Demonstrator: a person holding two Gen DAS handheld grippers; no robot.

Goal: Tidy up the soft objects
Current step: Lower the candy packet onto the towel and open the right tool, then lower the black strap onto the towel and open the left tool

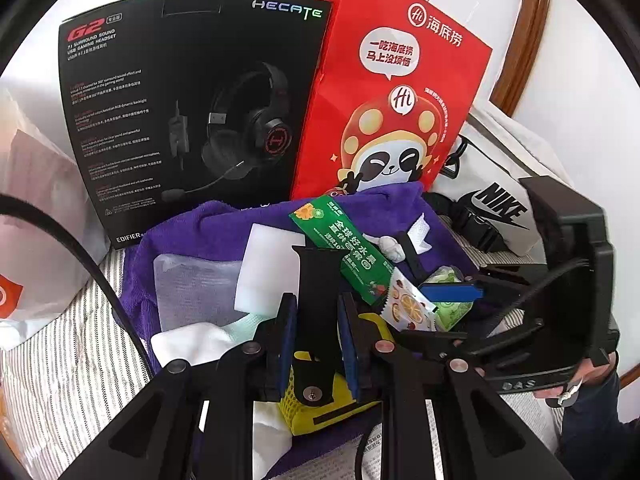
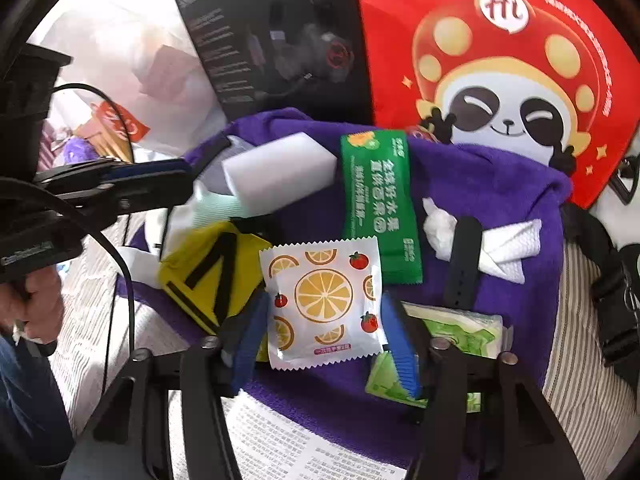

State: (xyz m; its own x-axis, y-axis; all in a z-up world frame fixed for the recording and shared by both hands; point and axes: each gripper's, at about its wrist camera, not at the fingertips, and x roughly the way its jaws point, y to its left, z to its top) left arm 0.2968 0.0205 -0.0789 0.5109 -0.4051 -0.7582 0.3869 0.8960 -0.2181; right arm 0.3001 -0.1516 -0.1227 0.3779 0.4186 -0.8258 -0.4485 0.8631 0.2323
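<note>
Two grippers work over your purple towel (image 2: 500, 200): the left gripper (image 1: 318, 320) clamps a black strap (image 1: 316, 300), the right gripper (image 2: 324, 332) sits spread around the light, crinkly, slippery orange-print packet (image 2: 324, 304), so pinch its flat middle

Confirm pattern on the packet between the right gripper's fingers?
White packet printed with orange slices and small red tomatoes; clearest in the right wrist view.

— What's behind everything?
— A white wall (image 1: 580, 40) in bright daylight, with a curved brown wooden frame (image 1: 528, 32) against it
— And underneath?
— A grey-and-white striped bedsheet (image 1: 68, 360), running out to its left and right edges
</note>
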